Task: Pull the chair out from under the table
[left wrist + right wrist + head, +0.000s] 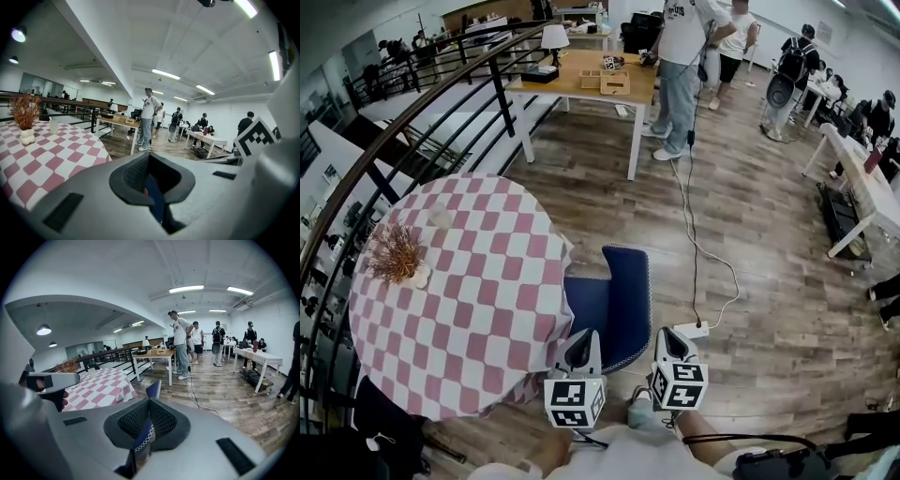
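Note:
A blue chair (614,300) stands with its seat partly under the round table (469,309), which wears a pink-and-white checked cloth. The chair's back faces me. My left gripper (583,337) is shut on the left part of the backrest's top edge. My right gripper (668,335) is shut on the right part. In the left gripper view, blue fabric (155,199) is pinched between the jaws (150,185). In the right gripper view, the blue edge with white stitching (143,439) sits in the shut jaws (146,425), and the chair's far corner (153,389) rises beyond.
A vase of dried flowers (394,255) and a cup (441,217) stand on the round table. A black railing (422,103) curves behind it. A power strip with a white cable (692,330) lies right of the chair. Farther off are a wooden table (581,80) and a standing person (680,66).

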Available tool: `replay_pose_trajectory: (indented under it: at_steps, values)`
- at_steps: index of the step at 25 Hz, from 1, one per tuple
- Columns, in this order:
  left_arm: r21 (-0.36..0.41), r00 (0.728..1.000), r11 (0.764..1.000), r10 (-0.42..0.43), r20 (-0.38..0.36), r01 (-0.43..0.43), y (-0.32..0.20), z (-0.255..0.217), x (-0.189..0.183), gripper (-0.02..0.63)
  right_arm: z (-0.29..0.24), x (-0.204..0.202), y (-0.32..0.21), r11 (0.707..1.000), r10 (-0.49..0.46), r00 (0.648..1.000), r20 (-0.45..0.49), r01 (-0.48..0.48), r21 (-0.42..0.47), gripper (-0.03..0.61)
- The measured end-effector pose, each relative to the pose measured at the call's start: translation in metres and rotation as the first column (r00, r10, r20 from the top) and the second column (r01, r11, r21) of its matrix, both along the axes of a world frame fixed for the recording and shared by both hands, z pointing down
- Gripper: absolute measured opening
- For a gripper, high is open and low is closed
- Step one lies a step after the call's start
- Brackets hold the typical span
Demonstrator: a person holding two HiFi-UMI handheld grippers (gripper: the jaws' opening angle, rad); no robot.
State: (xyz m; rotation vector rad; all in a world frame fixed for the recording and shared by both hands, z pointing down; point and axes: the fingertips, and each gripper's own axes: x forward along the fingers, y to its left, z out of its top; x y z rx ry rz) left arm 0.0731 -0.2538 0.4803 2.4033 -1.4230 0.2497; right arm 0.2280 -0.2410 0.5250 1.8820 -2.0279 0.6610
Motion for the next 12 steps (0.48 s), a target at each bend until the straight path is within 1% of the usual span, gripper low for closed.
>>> replay_pose_trajectory:
  at_steps: [5, 12]
  values:
    - [-0.024, 0.999, 0.999, -0.025, 0.02, 0.026, -0.009, 0.01, 0.0, 0.003, 0.011, 0.002, -0.016, 0.999, -0.029, 0.999, 0.035, 0.03, -0.017, 0.018]
    - [-0.067, 0.997, 0.996, -0.058, 0.041, 0.06, -0.013, 0.032, 0.003, 0.003, 0.036, 0.005, -0.03, 0.996, -0.052, 0.996, 0.067, 0.057, -0.065, 0.023]
